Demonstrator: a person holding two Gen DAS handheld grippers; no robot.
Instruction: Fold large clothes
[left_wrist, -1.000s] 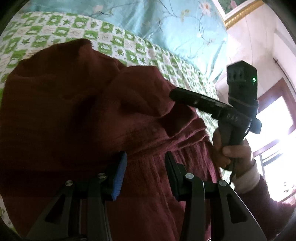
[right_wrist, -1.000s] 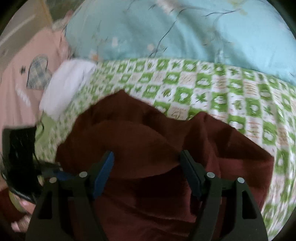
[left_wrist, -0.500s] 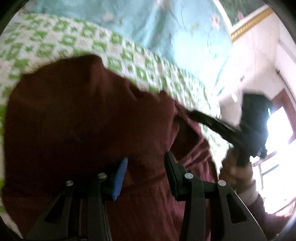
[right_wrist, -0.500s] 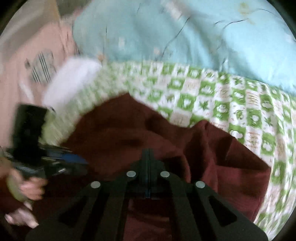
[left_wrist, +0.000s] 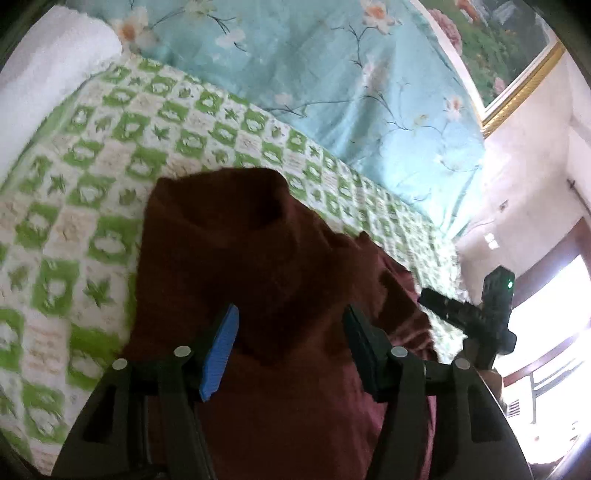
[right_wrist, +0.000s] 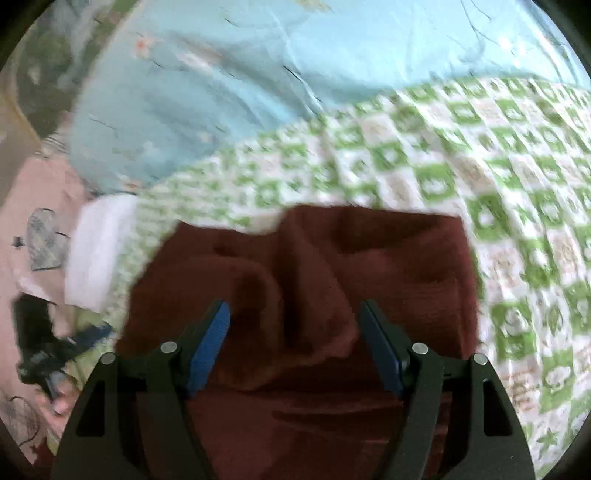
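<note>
The right gripper (right_wrist: 293, 343), clamped shut half a second ago, now stands wide with nothing between its blue pads; the left gripper (left_wrist: 290, 347) has opened a little wider too. The maroon garment (left_wrist: 258, 266) lies bunched on the green checked bedspread (left_wrist: 92, 206), directly beneath and ahead of both pairs of fingers, a raised fold (right_wrist: 295, 280) sitting between the right ones. Seen from the left wrist, the right gripper hangs just past the garment's right edge, its holder's hand largely hidden; blur makes contact uncertain.
</note>
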